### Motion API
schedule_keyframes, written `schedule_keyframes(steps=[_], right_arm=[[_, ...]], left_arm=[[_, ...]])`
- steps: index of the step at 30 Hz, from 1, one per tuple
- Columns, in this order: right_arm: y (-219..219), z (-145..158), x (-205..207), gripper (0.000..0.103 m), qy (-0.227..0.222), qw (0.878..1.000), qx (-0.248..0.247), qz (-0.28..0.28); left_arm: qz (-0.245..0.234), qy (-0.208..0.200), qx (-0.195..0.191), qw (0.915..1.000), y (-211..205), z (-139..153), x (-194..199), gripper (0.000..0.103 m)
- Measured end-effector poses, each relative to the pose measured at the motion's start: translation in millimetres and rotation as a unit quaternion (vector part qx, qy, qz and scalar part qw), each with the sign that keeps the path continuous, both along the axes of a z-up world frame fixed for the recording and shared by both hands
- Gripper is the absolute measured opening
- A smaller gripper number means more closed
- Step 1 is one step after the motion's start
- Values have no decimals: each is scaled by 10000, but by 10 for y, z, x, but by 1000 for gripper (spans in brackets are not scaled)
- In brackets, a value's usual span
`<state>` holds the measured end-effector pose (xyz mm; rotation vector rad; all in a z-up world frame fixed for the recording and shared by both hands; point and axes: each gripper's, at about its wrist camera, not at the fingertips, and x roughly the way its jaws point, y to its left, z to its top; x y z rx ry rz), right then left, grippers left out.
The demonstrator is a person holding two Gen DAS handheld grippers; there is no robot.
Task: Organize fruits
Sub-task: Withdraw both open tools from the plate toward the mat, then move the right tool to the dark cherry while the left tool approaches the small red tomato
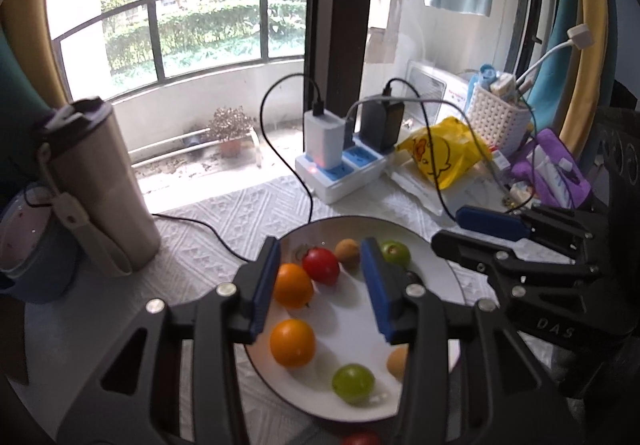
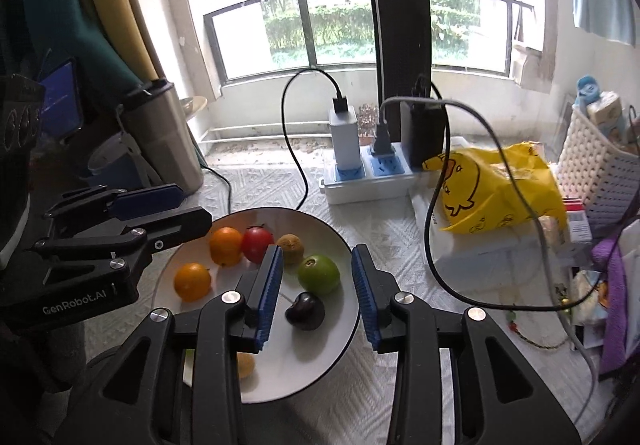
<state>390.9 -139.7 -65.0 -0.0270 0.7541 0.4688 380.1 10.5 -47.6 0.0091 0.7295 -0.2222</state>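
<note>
A white plate (image 1: 352, 325) (image 2: 332, 237) holds small fruits. In the left wrist view it holds two orange fruits (image 1: 292, 341), a red one (image 1: 321, 265), two green ones (image 1: 353, 382) and two brown ones (image 1: 347, 249). My left gripper (image 1: 320, 277) is open and empty above the plate's middle. My right gripper (image 2: 318, 277) is open and empty, with a green fruit (image 2: 319, 273) and a dark cherry (image 2: 305, 311) lying below between its fingers. Each gripper shows in the other's view, the right one (image 1: 480, 233) at the plate's right, the left one (image 2: 172, 209) at its left.
A beige tumbler (image 1: 96, 185) stands left of the plate. A white power strip (image 1: 340, 169) with chargers and trailing black cables (image 1: 280, 149) lies behind it. A yellow bag (image 2: 500, 185), a white basket (image 2: 596, 173) and purple items (image 1: 556, 165) crowd the right side.
</note>
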Motion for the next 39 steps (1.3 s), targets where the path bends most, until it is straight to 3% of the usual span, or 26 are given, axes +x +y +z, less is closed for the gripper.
schedule_keyframes(steps=[12, 20, 39], right_arm=[[-44, 335, -491, 38, -308, 9995, 10, -5], [43, 388, -772, 39, -366, 9992, -142, 114], [187, 228, -1337, 60, -277, 9972, -435, 545]], left_arm=[[62, -297, -70, 9995, 57, 254, -608, 44], [160, -444, -100, 9988, 155, 307, -971, 44], [382, -430, -133, 9983, 382, 66, -1645, 44]])
